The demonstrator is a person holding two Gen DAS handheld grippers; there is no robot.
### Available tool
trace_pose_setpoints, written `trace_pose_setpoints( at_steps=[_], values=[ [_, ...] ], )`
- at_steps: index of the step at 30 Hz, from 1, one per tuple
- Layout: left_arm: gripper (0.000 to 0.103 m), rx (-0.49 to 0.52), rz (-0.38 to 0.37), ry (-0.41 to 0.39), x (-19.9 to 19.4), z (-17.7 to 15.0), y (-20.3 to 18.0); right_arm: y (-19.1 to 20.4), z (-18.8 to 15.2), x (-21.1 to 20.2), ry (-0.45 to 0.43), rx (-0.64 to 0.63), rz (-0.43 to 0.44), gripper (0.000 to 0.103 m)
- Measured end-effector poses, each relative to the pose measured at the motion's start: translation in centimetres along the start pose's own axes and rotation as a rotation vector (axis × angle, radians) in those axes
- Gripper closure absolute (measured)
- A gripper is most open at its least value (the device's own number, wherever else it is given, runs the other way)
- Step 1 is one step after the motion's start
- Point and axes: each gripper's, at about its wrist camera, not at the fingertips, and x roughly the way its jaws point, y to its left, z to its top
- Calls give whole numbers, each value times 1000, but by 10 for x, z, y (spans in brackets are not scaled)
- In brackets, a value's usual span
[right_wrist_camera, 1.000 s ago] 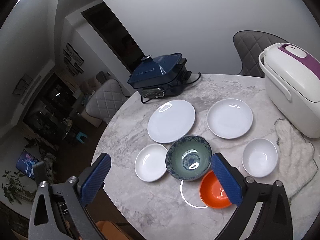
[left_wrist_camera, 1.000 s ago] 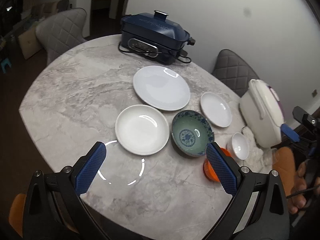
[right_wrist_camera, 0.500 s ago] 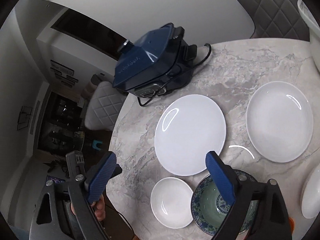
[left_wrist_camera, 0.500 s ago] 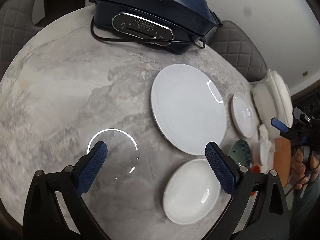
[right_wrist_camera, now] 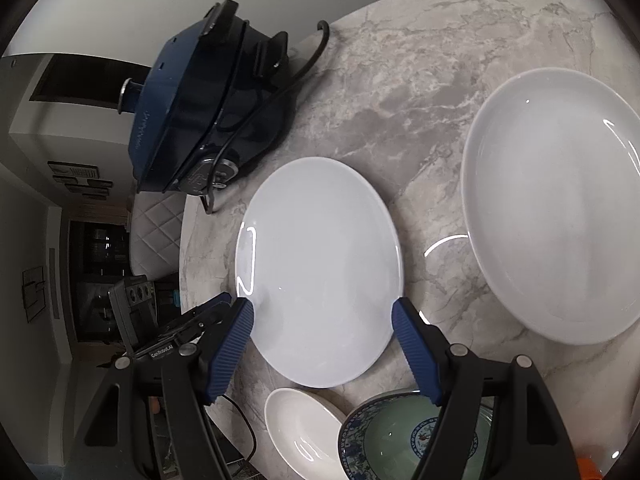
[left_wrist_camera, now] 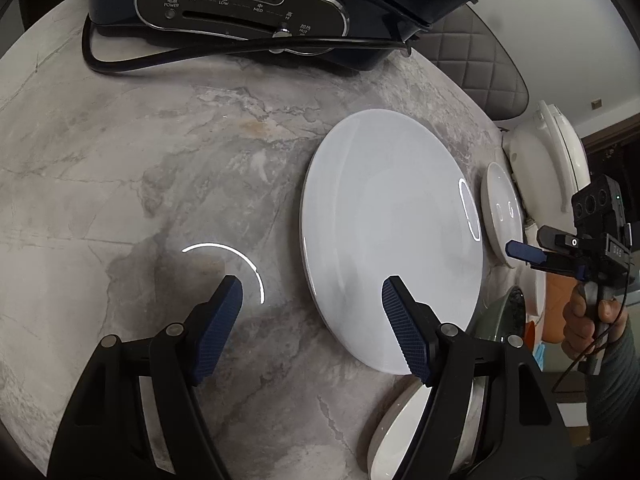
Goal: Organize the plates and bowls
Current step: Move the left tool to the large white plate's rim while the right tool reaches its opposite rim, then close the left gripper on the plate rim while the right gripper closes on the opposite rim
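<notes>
Both grippers, left point(left_wrist_camera: 312, 300) and right point(right_wrist_camera: 322, 314), have just been closing (empty) over the large plate point(left_wrist_camera: 392, 240).

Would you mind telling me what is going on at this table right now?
A person holding a gripper in each hand is tidying dishes on a marble table. Both the left gripper and the right gripper are at the large white plate, one from either side, and their jaws have just been closing. Neither holds anything yet. A second white plate, a small white dish and a patterned green bowl sit nearby, untouched.
</notes>
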Motion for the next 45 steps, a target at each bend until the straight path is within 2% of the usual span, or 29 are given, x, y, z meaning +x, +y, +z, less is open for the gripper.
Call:
trace_pose_setpoints(
  at_steps=[2, 4, 8, 9, 15, 18, 19, 21, 25, 32, 34, 36, 39, 45],
  values=[
    [33, -6, -24, 11, 6, 4, 0, -4, 4, 8, 30, 8, -12, 28],
    [34, 14, -14, 31, 13, 8, -4, -7, 6, 13, 38, 20, -17, 29],
    [51, 26, -18, 62, 26, 14, -8, -16, 11, 26, 84, 57, -14, 34],
    [53, 20, -27, 68, 29, 15, -7, -19, 13, 29, 93, 72, -16, 36],
    [54, 17, -63, 94, 42, 29, -10, -30, 20, 37, 115, 117, -16, 37],
    [64, 29, -63, 127, 50, 33, -16, -37, 22, 38, 114, 145, -44, 39],
    [65, 36, -67, 138, 51, 33, -17, -40, 22, 37, 111, 148, -60, 41],
    [75, 50, -72, 154, 59, 34, -24, -44, 22, 35, 106, 150, -76, 49],
    [78, 50, -71, 155, 68, 37, -33, -44, 22, 31, 104, 126, -97, 54],
    [78, 31, -78, 159, 59, 33, -21, -36, 26, 35, 96, 97, -116, 55],
    [78, 48, -53, 153, 56, 32, -22, -32, 25, 39, 115, 66, -138, 67],
    [83, 59, -23, 151, 53, 32, -20, -29, 23, 39, 121, 36, -167, 71],
    [86, 59, -23, 152, 51, 34, -16, -31, 22, 37, 126, 32, -198, 84],
    [86, 63, -15, 155, 50, 30, -15, -29, 18, 34, 108, 14, -214, 84]
  ],
)
